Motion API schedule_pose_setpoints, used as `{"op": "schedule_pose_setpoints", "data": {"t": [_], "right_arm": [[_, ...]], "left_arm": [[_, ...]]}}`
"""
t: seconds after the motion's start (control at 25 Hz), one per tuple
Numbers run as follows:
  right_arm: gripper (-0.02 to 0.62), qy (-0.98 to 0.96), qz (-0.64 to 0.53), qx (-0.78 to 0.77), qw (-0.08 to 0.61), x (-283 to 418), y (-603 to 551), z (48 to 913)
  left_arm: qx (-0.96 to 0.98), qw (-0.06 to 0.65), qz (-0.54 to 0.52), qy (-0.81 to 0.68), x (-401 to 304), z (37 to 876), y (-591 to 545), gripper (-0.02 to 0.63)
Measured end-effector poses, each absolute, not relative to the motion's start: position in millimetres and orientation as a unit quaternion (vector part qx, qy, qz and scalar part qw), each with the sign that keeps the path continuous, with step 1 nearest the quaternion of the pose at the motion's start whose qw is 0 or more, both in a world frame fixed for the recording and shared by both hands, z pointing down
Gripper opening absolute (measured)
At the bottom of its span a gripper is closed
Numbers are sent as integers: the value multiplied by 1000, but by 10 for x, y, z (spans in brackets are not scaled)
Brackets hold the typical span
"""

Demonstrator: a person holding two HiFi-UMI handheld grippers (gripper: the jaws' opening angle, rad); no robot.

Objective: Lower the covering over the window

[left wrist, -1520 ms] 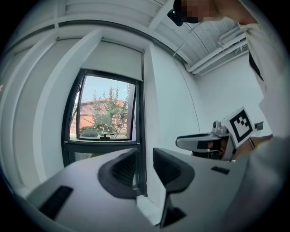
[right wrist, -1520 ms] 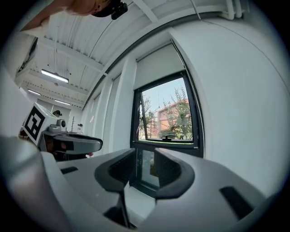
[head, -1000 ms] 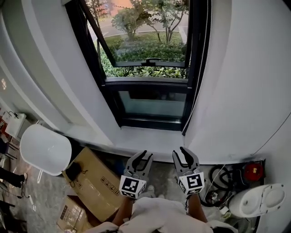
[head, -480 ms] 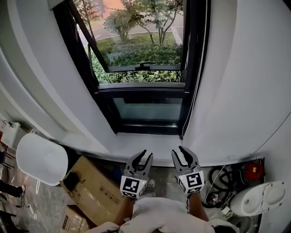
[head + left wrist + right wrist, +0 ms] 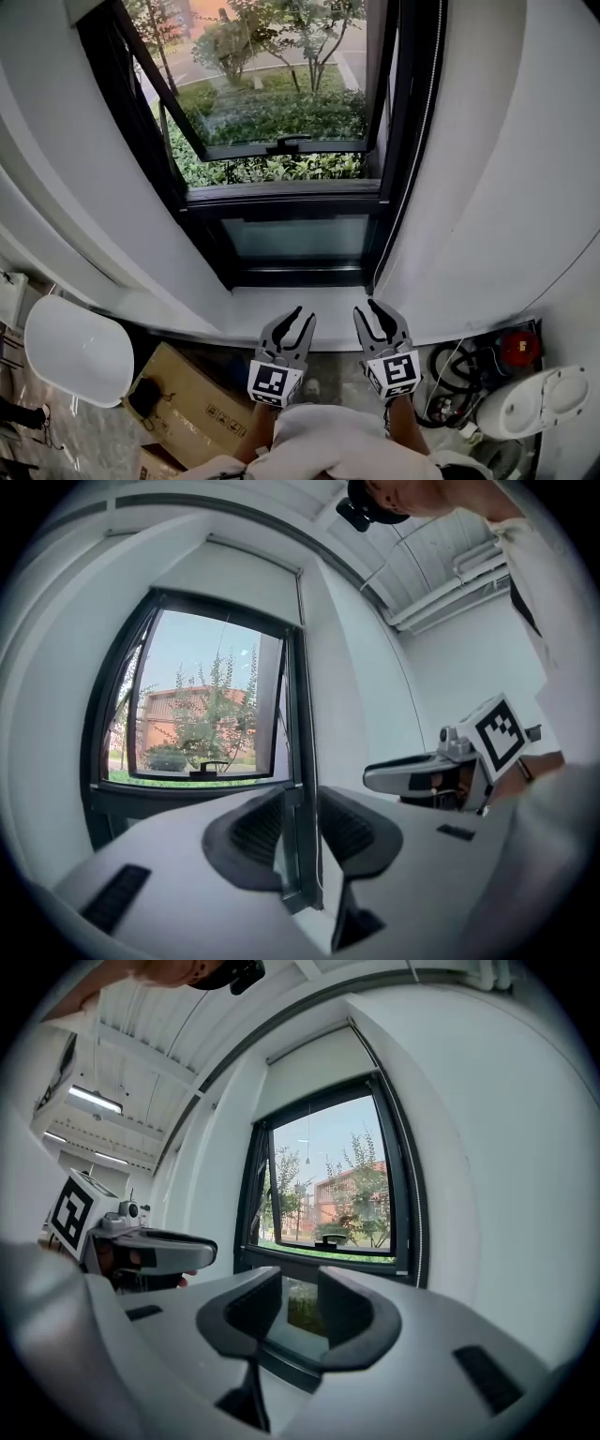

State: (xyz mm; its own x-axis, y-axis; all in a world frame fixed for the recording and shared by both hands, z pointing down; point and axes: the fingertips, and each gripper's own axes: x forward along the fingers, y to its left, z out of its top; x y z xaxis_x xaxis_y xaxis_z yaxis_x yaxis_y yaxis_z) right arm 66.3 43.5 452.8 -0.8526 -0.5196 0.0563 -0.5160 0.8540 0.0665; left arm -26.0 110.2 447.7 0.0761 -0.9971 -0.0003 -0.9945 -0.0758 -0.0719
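Fingers parted and empty, the left gripper (image 5: pixel 305 315) and right gripper (image 5: pixel 366 307) at lower centre face the window (image 5: pixel 281 122), likely to reach its cord (image 5: pixel 419 141).

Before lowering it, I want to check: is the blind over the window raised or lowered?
Raised. The blind ends at the top of the window, whose glass is uncovered, showing trees outside.

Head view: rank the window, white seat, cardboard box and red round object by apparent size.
1. window
2. white seat and cardboard box, about alike; the box is partly hidden
3. red round object
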Motion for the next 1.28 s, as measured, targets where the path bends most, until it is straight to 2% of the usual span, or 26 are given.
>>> {"op": "schedule_pose_setpoints", "data": {"t": [0.72, 1.28], "right_arm": [[115, -943, -22, 326, 63, -31, -186, 4589], [115, -914, -14, 398, 77, 196, -703, 4638]], "left_arm": [[-780, 16, -13, 625, -931, 4537, 332, 100], [-821, 12, -1, 570, -786, 4539, -347, 100]]}}
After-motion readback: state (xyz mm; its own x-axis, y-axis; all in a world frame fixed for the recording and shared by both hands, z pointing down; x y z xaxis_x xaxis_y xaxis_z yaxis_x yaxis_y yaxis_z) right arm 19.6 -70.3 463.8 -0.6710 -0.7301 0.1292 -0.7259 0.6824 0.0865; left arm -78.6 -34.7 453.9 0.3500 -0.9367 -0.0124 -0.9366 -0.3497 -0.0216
